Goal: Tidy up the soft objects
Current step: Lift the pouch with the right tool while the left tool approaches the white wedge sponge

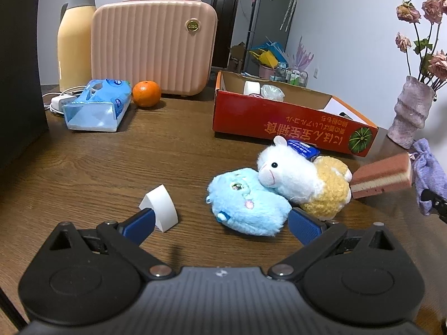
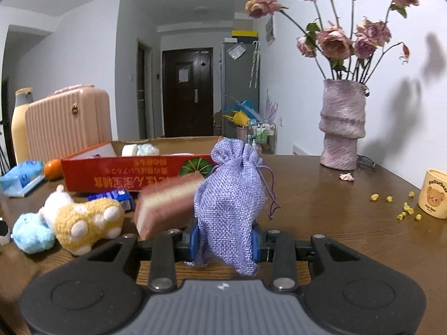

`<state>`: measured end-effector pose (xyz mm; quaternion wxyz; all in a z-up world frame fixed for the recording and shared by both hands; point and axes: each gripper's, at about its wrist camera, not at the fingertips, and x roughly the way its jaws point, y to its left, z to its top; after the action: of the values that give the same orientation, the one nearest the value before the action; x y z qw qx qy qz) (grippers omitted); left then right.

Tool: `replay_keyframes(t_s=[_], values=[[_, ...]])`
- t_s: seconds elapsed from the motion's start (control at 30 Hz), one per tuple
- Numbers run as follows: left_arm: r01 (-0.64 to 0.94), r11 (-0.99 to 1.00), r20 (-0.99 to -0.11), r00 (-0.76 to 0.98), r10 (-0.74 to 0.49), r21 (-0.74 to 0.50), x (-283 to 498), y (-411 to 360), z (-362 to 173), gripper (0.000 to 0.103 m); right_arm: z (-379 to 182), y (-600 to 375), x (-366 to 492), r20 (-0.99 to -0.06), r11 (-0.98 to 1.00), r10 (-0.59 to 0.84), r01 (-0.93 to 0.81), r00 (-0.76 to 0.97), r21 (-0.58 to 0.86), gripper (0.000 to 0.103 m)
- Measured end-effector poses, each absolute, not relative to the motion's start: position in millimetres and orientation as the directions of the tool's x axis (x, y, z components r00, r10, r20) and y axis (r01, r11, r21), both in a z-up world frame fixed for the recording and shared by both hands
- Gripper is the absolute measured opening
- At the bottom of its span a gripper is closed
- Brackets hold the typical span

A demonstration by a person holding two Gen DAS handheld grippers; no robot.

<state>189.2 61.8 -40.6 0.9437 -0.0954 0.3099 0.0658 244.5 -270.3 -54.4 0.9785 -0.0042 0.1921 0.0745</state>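
My left gripper (image 1: 220, 224) is open, low over the table, its jaws either side of a light blue plush toy (image 1: 247, 202). A white and yellow alpaca plush (image 1: 304, 180) leans on the blue one. A white wedge-shaped block (image 1: 160, 208) lies by the left finger. My right gripper (image 2: 225, 241) is shut on a lilac drawstring pouch (image 2: 232, 195) and holds it upright. A pink layered sponge (image 2: 166, 203) lies just left of the pouch. Both plush toys (image 2: 83, 223) also show at the left of the right wrist view.
An open red cardboard box (image 1: 279, 117) with white items inside stands behind the toys. A pink case (image 1: 153, 44), a thermos (image 1: 74, 39), a tissue pack (image 1: 97, 104) and an orange (image 1: 146, 93) stand at the back left. A vase of flowers (image 2: 342, 124) and a cup (image 2: 434, 194) are at the right.
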Motion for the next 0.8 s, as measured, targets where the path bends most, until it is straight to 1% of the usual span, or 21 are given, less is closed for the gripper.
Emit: replay_keyframes(t_s=[0.2,0.37,0.8], values=[[-0.198,0.970,-0.589,0.805,0.077,-0.144,186.1,67.2,-38.9,0.103,-51.6,-277.1,238.8,-0.349,0.992,0.130,-0.122,0.928,0.044,0.034],[-0.220,0.967,-0.581,0.807,0.104,-0.133,184.1,75.2,-38.3,0.103,-51.4,-279.8,237.2,-0.347,0.992,0.126,-0.115,0.929,0.052,0.034],[-0.266,0.964,-0.601,0.771,0.211,-0.002,198.3,104.9,-57.9,0.103,-52.1,-279.1,237.2,-0.347,0.992,0.124,-0.114,0.930,0.051,0.034]])
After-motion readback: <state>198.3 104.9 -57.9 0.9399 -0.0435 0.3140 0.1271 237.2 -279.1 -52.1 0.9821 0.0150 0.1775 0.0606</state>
